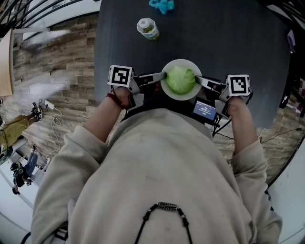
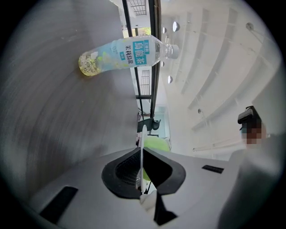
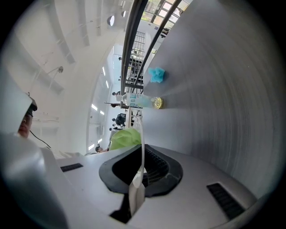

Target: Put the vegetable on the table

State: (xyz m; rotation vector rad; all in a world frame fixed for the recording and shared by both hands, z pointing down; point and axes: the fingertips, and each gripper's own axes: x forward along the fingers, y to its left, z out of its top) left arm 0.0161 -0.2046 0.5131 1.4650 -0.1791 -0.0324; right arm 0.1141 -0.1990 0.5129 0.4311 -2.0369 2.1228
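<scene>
L: left gripper (image 1: 162,76) clamped on plate (image 1: 183,97) rim | R: right gripper (image 1: 198,80) clamped on opposite rim | green vegetable (image 1: 180,79) on plate | bottle (image 1: 148,28), blue object (image 1: 161,5) farther on table (image 1: 228,38), well apart

The table (image 1: 228,43) looks matt, the plate (image 1: 172,94) glossy, the bottle (image 1: 147,28) clear plastic.

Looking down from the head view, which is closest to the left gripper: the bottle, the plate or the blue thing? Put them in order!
1. The plate: its rim is pinched in the jaws of the left gripper.
2. The bottle: farther out on the table.
3. The blue thing: at the far edge.
</scene>
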